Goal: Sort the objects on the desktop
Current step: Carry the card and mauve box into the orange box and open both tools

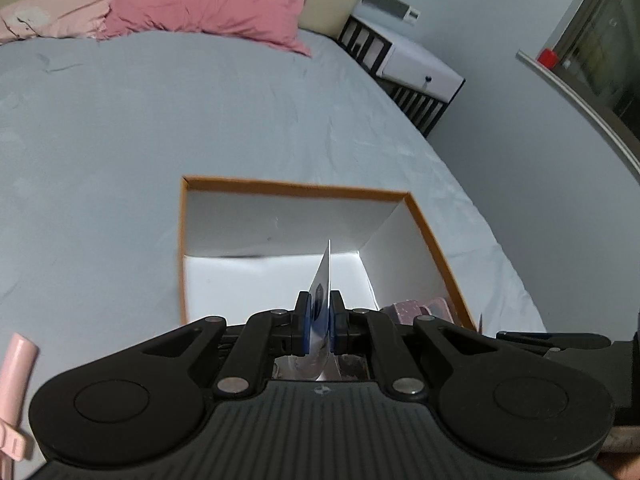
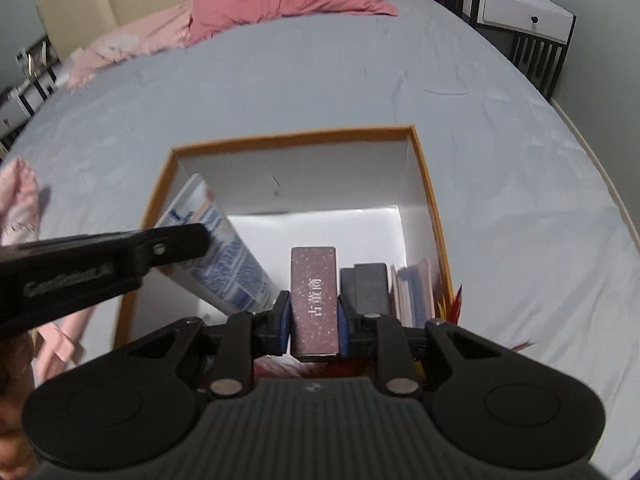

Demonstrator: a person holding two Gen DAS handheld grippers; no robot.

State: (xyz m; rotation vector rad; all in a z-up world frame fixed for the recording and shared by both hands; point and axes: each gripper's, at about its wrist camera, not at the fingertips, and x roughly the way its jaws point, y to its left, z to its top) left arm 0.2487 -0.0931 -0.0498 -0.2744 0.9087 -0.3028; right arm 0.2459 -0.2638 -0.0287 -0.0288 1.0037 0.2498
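Observation:
An open box [image 1: 296, 188] with orange rim and white inside sits on the grey bed; it also shows in the right wrist view [image 2: 296, 134]. My left gripper [image 1: 319, 322] is shut on a white and blue tube [image 1: 322, 280], seen edge-on, held over the box's near part. In the right wrist view the same tube [image 2: 224, 248] slants into the box's left side, with the left gripper's finger [image 2: 176, 246] across it. My right gripper [image 2: 314, 320] is shut on a mauve speckled carton [image 2: 314, 300] with white lettering, held over the box's near side.
Inside the box's right side stand a dark grey box [image 2: 370, 286] and thin cards [image 2: 414, 292]. A pink pillow [image 1: 204, 8] lies at the headboard. A white nightstand [image 1: 412, 64] stands right of the bed. A pink object [image 1: 14, 392] lies at the left.

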